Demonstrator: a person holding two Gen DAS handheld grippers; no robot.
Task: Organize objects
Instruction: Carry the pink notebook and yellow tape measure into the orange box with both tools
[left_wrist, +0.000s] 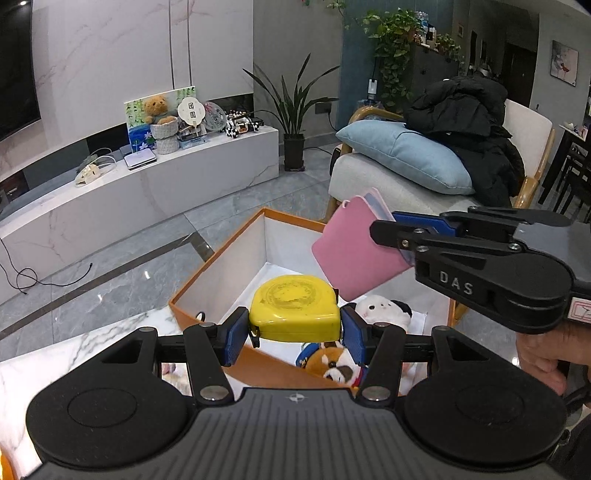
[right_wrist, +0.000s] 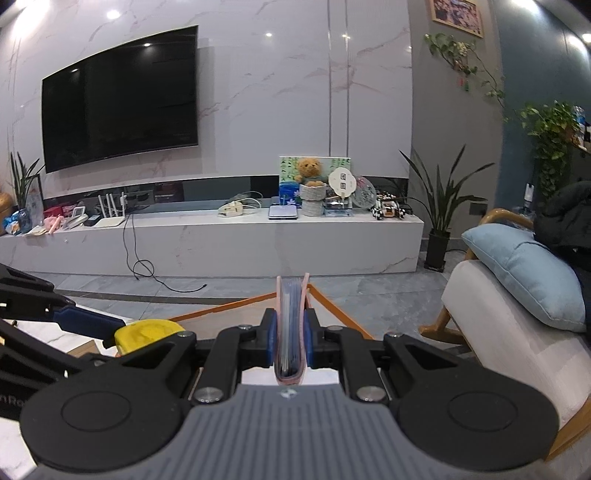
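Two plush toys, one orange box

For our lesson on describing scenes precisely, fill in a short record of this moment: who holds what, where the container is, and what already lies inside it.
left gripper: jaws shut on a yellow tape measure, held over the box
right gripper: jaws shut on a pink card holder, held edge-up
container: orange box with white inside, open, at the edge of a marble table
already in box: white plush toy; brown and white plush toy
person: a hand on the right gripper's handle
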